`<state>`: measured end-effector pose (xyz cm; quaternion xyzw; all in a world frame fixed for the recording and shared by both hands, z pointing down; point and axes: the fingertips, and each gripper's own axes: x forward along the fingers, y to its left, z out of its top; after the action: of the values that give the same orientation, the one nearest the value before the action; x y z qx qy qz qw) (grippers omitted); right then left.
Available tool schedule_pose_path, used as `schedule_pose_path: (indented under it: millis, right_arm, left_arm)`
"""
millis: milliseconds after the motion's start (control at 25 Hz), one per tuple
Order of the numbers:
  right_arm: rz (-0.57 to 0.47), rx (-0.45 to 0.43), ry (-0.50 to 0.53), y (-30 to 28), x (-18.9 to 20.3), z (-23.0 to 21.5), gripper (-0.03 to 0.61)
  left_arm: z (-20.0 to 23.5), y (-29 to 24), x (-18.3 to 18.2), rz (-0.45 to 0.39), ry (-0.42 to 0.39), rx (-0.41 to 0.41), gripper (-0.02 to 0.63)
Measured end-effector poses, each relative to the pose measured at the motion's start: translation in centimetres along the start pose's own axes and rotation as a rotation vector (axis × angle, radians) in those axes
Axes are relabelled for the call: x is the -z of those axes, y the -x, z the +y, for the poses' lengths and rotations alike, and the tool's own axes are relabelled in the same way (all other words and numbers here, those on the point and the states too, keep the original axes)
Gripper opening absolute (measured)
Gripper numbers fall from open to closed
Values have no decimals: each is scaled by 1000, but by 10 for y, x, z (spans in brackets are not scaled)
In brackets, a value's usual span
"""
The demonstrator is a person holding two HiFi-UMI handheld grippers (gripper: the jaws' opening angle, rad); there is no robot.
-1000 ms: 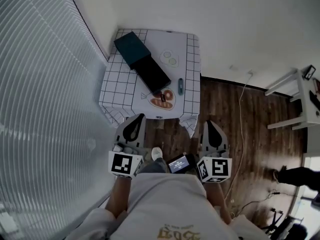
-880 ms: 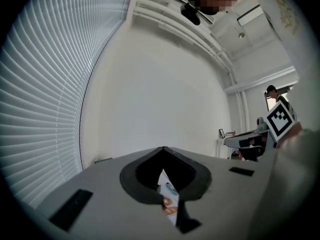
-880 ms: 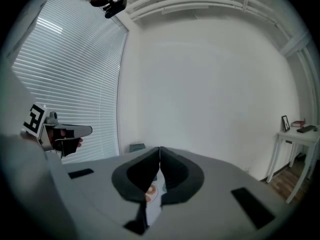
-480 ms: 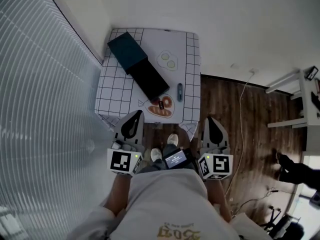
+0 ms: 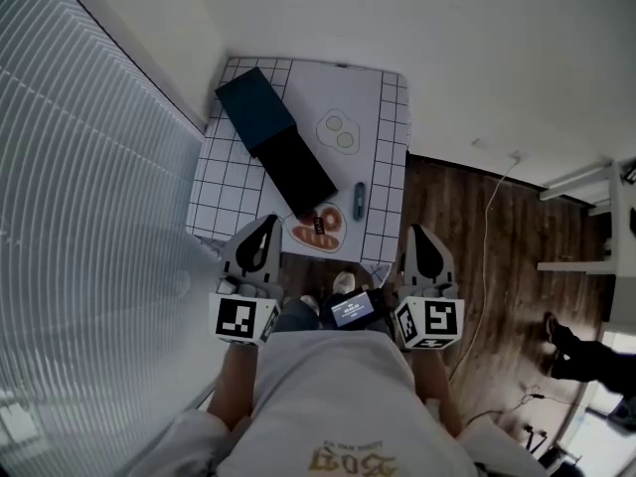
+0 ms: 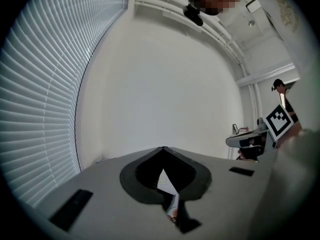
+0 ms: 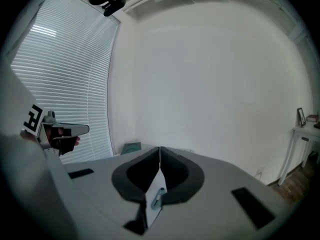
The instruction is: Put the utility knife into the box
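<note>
The utility knife (image 5: 359, 200), small and blue-grey, lies near the right edge of the white checked table (image 5: 231, 182). Left of it lies the box, a dark teal part (image 5: 255, 107) at the far left and a long black part (image 5: 296, 170) slanting toward me. My left gripper (image 5: 269, 222) hovers at the table's near edge, shut and empty. My right gripper (image 5: 418, 231) is over the wooden floor, right of the table's near corner, also shut and empty. In the right gripper view the knife (image 7: 157, 196) shows through the slit below the closed jaws.
The tablecloth carries a printed egg plate (image 5: 338, 132) and a printed steak plate (image 5: 320, 229) with a small dark object on it. Window blinds (image 5: 89, 217) run along the left and a white wall stands behind the table. A cable (image 5: 487, 237), white furniture and another person's foot (image 5: 571, 351) are at the right.
I have stepped closer to the table, so the table sits nearer to both grippers. Both grippers stay shut and empty in front of my body.
</note>
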<state>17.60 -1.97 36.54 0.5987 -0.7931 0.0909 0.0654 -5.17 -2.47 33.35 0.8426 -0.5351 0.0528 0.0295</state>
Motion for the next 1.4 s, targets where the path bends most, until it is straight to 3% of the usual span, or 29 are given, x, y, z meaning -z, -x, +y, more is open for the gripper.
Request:
schedule_pose_path:
  millis: [720, 1400]
  right_arm:
    - [74, 24, 7, -43, 7, -7, 8]
    - [231, 32, -8, -68, 73, -9, 8]
  left_arm:
    - [25, -49, 13, 40, 2, 43, 6]
    - [31, -68, 74, 153, 26, 79, 6]
